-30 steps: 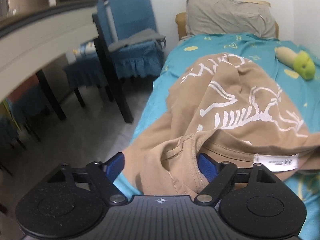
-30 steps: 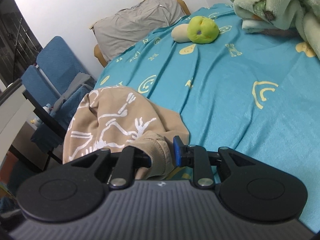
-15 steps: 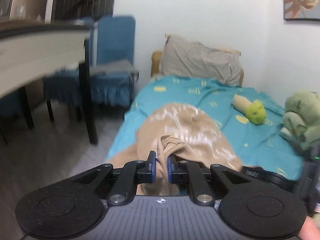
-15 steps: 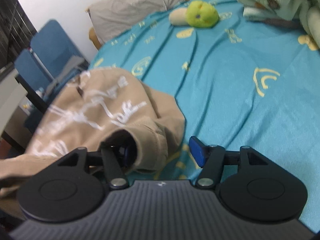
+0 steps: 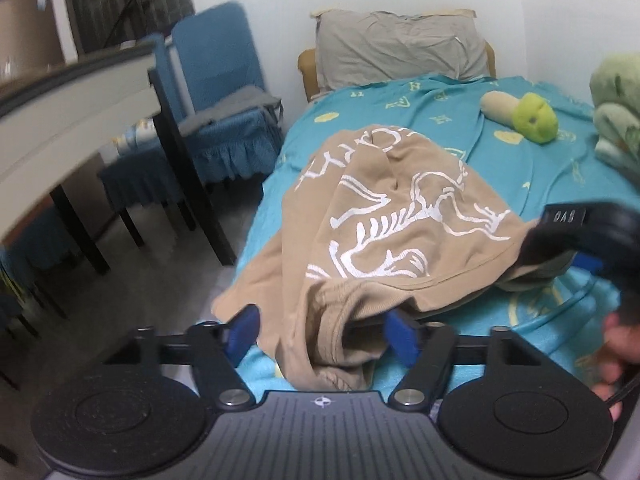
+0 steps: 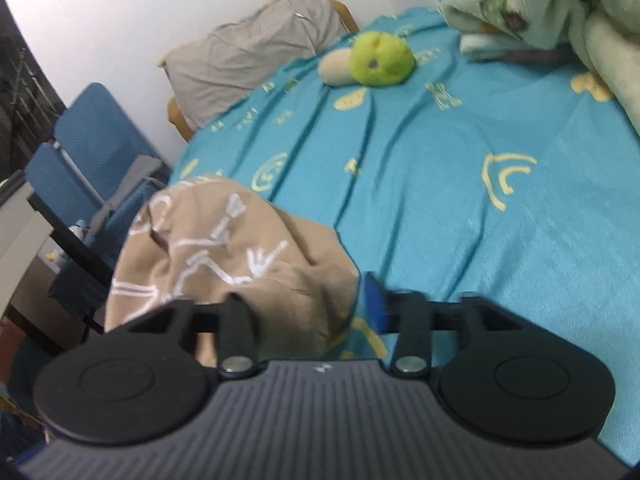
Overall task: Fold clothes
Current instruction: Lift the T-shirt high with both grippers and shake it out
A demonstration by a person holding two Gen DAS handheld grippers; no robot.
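Tan T-shirt (image 5: 384,236) is lying bunched beyond both wide-spread claws, left gripper (image 5: 324,332) straddling its collar, right gripper (image 6: 304,300) bordering bare teal sheet (image 6: 460,184).

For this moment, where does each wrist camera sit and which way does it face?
Left wrist: behind the open left tool, facing up the bed toward the grey pillow; right tool and a hand at right.
Right wrist: behind the open right tool, facing across the teal bedsheet.
Shared: tan T-shirt, pillow, green plush toy, blue chairs.
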